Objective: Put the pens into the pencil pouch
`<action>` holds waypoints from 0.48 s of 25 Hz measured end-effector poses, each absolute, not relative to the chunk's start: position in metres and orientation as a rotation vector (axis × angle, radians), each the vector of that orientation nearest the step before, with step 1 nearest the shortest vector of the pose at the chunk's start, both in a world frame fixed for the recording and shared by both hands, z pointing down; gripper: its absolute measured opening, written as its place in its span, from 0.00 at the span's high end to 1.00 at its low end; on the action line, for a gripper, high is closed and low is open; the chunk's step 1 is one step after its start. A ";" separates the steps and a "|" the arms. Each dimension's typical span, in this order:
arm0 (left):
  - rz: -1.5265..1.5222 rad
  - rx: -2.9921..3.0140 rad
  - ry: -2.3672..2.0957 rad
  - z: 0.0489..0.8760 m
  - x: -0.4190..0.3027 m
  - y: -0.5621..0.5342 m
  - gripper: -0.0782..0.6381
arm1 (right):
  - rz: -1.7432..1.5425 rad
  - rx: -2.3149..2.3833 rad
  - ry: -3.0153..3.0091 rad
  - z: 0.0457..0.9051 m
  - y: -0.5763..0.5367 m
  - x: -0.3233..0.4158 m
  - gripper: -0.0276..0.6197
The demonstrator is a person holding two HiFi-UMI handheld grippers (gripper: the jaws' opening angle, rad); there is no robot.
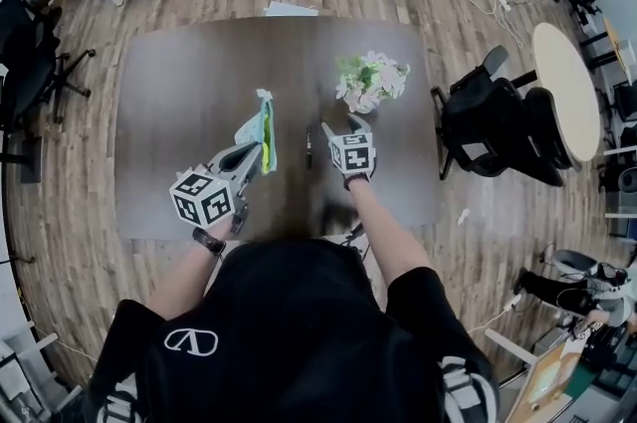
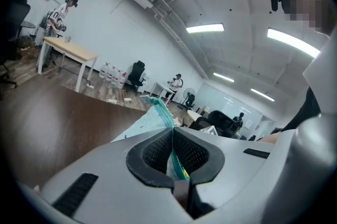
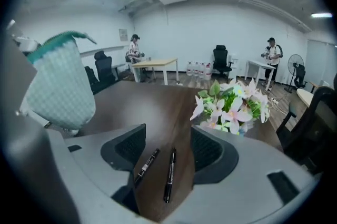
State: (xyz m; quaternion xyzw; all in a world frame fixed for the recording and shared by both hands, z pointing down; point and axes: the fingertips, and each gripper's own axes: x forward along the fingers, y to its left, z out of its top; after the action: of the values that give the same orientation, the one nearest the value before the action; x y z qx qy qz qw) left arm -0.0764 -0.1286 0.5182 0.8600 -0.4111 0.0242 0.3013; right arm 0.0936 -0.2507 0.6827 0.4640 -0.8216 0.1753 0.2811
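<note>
Left claw [image 2: 172,153] clamped on pouch [image 2: 157,115] edge, most of pouch hidden behind it, right claw [image 3: 168,148] wide, two pens [image 3: 169,174] on table [image 3: 158,104] between its jaws, flowers [image 3: 231,107] just beyond, cut off below.

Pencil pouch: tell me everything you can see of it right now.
The pencil pouch is soft, pale mint fabric with a fine check weave and a darker teal zipper band along its top edge. It is held in the air above the dark table, roughly upright and slightly tilted. The left gripper is shut on its lower edge, and nothing else touches it. Whether the zipper is open I cannot tell.
</note>
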 end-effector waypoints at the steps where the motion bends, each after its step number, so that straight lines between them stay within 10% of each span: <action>1: 0.067 2.279 -1.096 0.519 -0.078 -0.126 0.87 | 0.491 1.216 -2.164 0.698 -0.252 0.094 0.55; 12: 0.086 2.226 -1.138 0.529 -0.093 -0.113 0.87 | 0.789 0.855 -1.859 0.818 -0.213 0.083 0.67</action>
State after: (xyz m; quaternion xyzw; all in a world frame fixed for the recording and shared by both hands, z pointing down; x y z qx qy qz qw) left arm -0.0931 -0.1125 0.5286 0.8446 -0.4319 0.0326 0.3147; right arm 0.0833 -0.2133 0.8180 0.3467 -0.7542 0.3202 0.4566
